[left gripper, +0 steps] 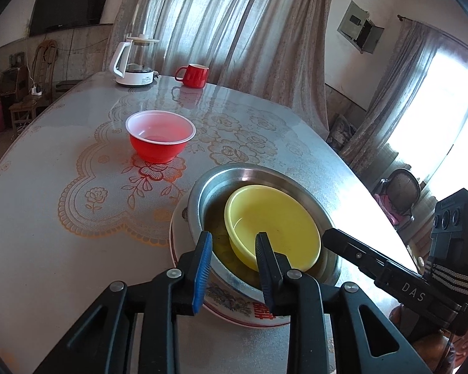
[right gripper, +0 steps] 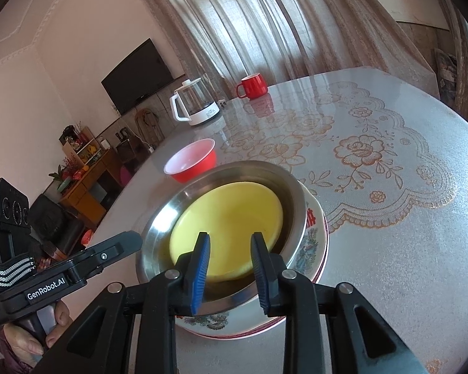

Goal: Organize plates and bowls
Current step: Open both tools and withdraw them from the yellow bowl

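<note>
Now the stack of dishes stands near the front edge of the counter: a yellow bowl lies inside a metal bowl, and the metal bowl sits on a patterned plate with red characters on its rim. The left hand-held gripper is a little open; its one finger is outside the metal bowl's rim and the other is over the inside of the yellow bowl, so the near walls of both bowls are between the fingers, but the pads do not press on them as far as I can see. The right hand-held gripper is also a little open and hangs over the near part of the yellow bowl, holding nothing. A red bowl with a white inside stands apart, farther back on the counter. At the far edge stand a glass kettle on a white base and a red mug, near each other, before a curtain.
</note>
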Motion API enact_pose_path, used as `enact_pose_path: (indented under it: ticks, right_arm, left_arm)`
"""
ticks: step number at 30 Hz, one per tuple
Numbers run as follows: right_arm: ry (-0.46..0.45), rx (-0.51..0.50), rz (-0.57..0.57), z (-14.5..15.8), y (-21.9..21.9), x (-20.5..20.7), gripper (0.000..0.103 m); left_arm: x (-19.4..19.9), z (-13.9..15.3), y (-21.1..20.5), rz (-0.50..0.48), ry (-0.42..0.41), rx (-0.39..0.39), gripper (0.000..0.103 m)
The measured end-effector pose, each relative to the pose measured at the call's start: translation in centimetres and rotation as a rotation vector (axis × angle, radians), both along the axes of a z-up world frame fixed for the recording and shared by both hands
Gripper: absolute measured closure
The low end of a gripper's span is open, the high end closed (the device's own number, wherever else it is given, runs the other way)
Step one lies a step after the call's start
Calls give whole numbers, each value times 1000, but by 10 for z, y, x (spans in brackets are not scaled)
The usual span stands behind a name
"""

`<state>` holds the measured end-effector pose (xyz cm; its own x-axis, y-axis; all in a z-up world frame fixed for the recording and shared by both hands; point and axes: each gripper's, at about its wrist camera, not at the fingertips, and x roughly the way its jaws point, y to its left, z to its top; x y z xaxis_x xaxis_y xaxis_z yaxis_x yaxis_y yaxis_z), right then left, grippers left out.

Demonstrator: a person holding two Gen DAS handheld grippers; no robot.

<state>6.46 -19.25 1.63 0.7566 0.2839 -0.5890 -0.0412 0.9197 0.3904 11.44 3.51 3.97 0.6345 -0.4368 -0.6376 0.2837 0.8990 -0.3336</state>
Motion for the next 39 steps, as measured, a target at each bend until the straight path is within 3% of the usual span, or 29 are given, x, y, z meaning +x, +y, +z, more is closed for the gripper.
enact_pose_path:
  ticks: [15, 27, 35, 39]
  right_arm:
    - [5, 106, 78, 12, 4, 18, 76]
    - [73, 256, 156, 14, 15, 48, 76]
    - [92, 221, 177, 18, 27, 69, 76]
    - [100, 222, 185, 21, 27, 85, 80]
  left_arm:
    - [4, -5, 15, 38, 20, -7, 74]
    - [18, -15, 62, 145, 59, -54, 74]
    - [30, -24, 83, 192, 82, -62, 74]
    - [38, -23, 86, 195, 83, -56, 74]
